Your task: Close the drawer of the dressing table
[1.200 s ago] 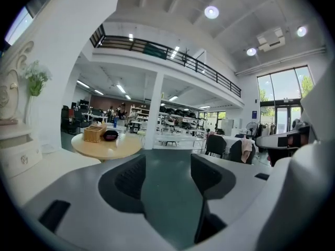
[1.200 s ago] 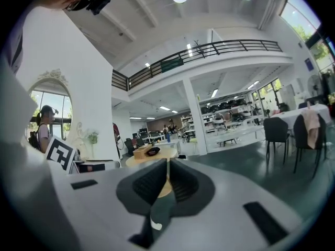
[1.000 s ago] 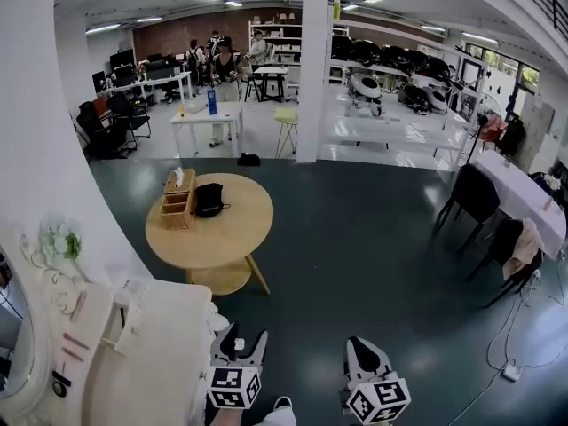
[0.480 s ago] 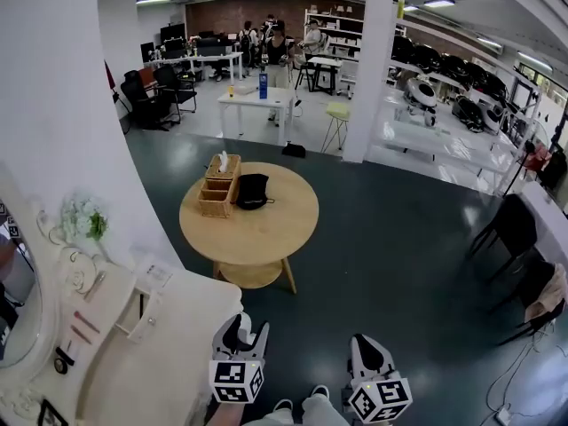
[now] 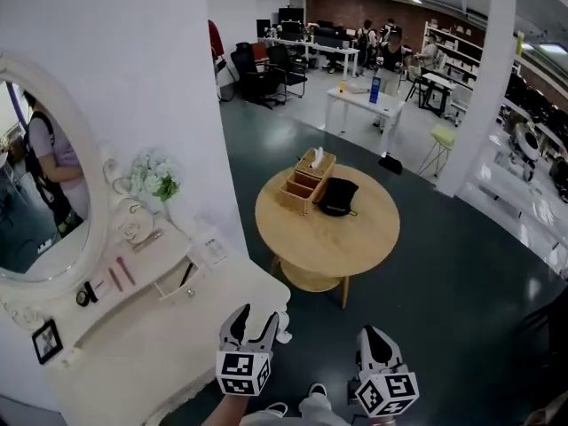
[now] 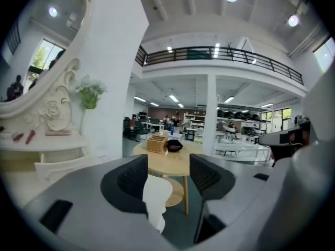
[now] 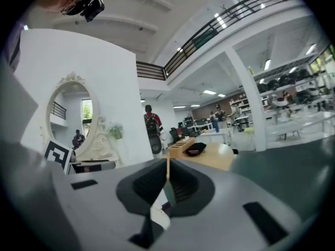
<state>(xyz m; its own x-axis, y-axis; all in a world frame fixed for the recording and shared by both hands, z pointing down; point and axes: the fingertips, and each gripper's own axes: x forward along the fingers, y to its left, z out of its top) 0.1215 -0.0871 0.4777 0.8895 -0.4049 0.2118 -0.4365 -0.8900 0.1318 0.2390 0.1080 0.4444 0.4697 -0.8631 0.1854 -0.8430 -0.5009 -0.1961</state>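
Note:
The white dressing table (image 5: 133, 349) stands at the left under an oval mirror (image 5: 40, 202). On its raised shelf a small drawer (image 5: 180, 284) stands pulled out, a dark gap showing inside. My left gripper (image 5: 253, 319) hovers open and empty over the table's right end, right of and nearer than the drawer, clear of it. In the left gripper view the left gripper (image 6: 167, 163) has its jaws apart, with the dressing table's shelf (image 6: 49, 143) off to the left. My right gripper (image 5: 374, 337) is shut on nothing over the floor; in its own view the right gripper (image 7: 167, 179) shows only a thin seam.
White flowers (image 5: 153, 177), cosmetics (image 5: 117, 276) and a small picture frame (image 5: 46, 340) sit on the dressing table. A round wooden table (image 5: 355, 238) with a wicker organiser (image 5: 306, 183) and a black object (image 5: 337, 195) stands ahead on dark floor. People, desks and chairs are far behind.
The head view has swung left, bringing the mirror and the whole dressing table into view. Both grippers stay low in the frame, the left open and the right shut as before.

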